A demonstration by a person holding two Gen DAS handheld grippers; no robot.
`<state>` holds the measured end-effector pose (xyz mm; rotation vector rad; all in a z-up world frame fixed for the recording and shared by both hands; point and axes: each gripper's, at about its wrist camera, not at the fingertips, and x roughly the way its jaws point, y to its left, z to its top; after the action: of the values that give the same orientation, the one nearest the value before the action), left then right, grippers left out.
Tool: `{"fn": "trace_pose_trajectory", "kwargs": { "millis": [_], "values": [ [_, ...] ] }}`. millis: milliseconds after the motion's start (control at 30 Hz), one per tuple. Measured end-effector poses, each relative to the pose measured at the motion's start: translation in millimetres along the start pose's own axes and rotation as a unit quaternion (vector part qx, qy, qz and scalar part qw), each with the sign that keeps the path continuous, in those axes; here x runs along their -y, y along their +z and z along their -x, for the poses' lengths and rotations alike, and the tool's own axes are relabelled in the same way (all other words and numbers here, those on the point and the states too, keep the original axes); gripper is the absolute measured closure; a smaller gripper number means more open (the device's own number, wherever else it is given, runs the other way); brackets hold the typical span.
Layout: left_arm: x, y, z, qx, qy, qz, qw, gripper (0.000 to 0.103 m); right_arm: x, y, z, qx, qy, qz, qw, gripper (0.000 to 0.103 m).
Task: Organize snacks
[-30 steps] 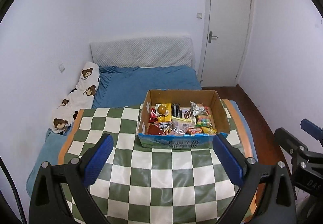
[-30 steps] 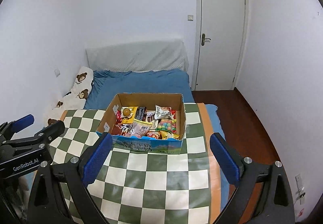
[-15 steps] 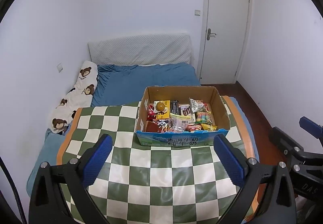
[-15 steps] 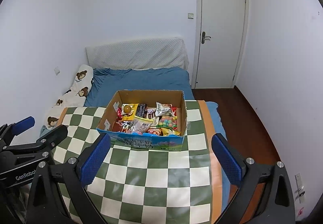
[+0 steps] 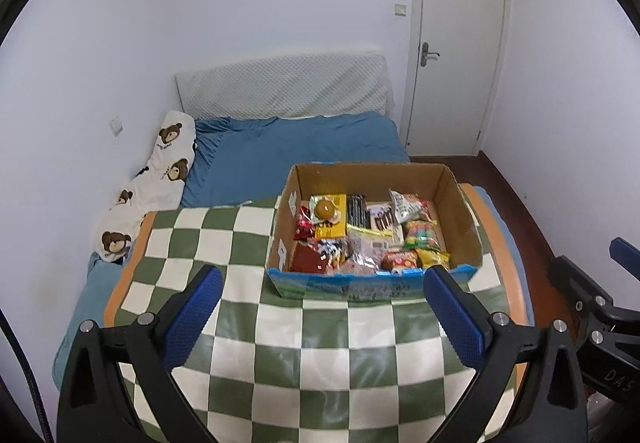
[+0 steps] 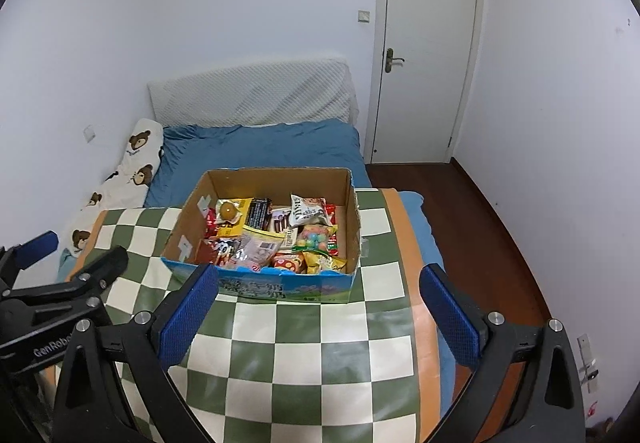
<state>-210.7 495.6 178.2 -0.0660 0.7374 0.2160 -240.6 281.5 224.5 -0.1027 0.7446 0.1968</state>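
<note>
Item: cardboard box (image 5: 460, 203) of snacks (image 5: 366, 233), open-topped, standing on the green-and-white checked cloth (image 5: 280, 343) at centre frame in both views, right of centre in the left-wrist view. Contents: mixed packets heaped loosely, among them a yellow pack with a round brown item (image 5: 329, 209) at the upper left of the pile, a dark striped pack (image 6: 260, 212) beside it, a white bag (image 6: 308, 209) toward the upper right, and a colourful sweet bag (image 6: 316, 237) lower right. All snacks lie inside the box; none shows on the cloth. Left gripper (image 5: 320, 317): jaws released, spread wide, holding nothing, poised short of the box's near wall. Right gripper (image 6: 318, 309): jaws likewise released and empty, at the same stand-off. Setting: blue bed (image 5: 300, 151) behind, bear-print pillow (image 5: 160, 171) at middle left, white door (image 6: 424, 55) at upper right. Step in hand, as a judgement: either sorting is about to draw packets out, or gathering into the box is complete; the scene fits both. Against the frame a second ago: the box sits lower and nearer in view, both grippers having closed in slightly; the contents are unchanged.
</note>
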Motion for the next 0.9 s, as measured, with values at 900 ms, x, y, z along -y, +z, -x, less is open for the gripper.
{"fn": "trace_pose_trajectory", "kwargs": {
  "millis": [900],
  "values": [
    [9.1,15.2,-39.2,-0.012,0.005,-0.008,0.9999,0.0,3.8,16.0,-54.7,-0.016,-0.035,-0.021,0.999,0.001]
  ]
}}
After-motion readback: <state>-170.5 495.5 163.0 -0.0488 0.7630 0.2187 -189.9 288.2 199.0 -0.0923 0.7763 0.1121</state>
